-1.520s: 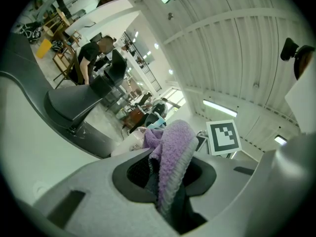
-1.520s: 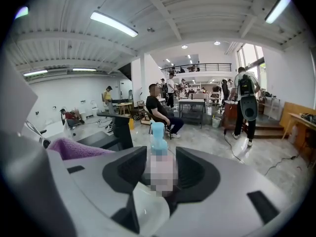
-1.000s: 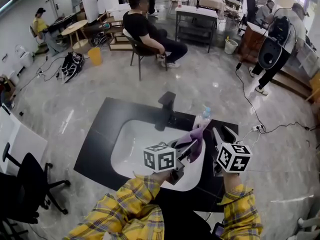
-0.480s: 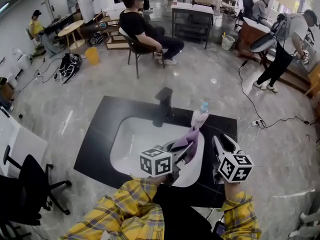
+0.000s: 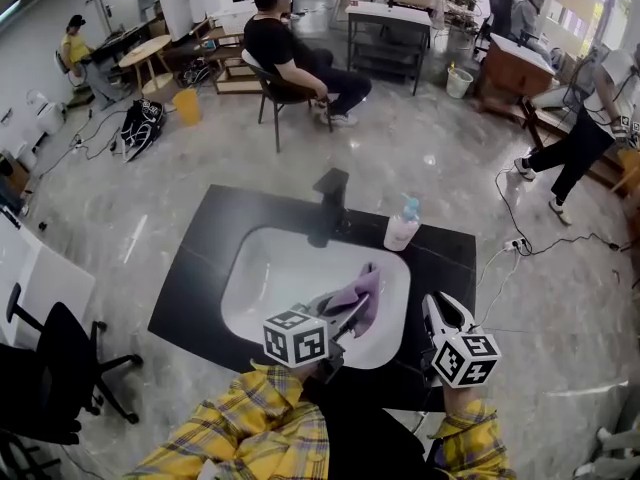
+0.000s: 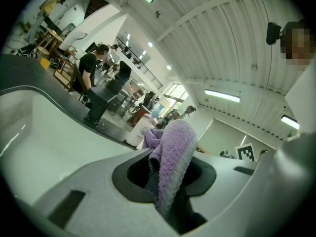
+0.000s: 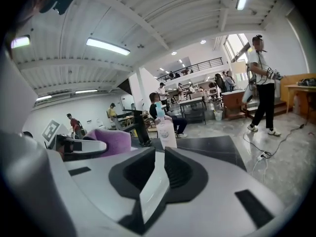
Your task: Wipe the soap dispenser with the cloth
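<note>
The soap dispenser (image 5: pixel 401 230) stands by itself on the black worktop (image 5: pixel 195 273), just past the far right rim of the white sink (image 5: pixel 262 268) and to the right of the dark faucet (image 5: pixel 330 204). It is well apart from both tools. The left tool (image 5: pixel 352 311) hangs over the basin with its jaws clamped on a bunched fold of the purple cloth (image 5: pixel 360 290), which stands up out of the grip in a loose hump. The right tool (image 5: pixel 443 314) sits nearer the person over the worktop's front edge. Its jaws have just been closing and now leave only a narrow slit with nothing in it. The main risk, as I judge it, is that nothing steadies the bottle. A sideways rub from the cloth could topple it or skid it towards the basin, since it looks tall for its footing (and may be light if it is part empty). Pressure from above on the blue pump could also squirt soap. The cloth is pinched at one fold only, so a firm drag could pull it loose. The dispenser is upright, with its long axis vertical and the pump uppermost. Which way the spout faces is too small to tell for certain.
</note>
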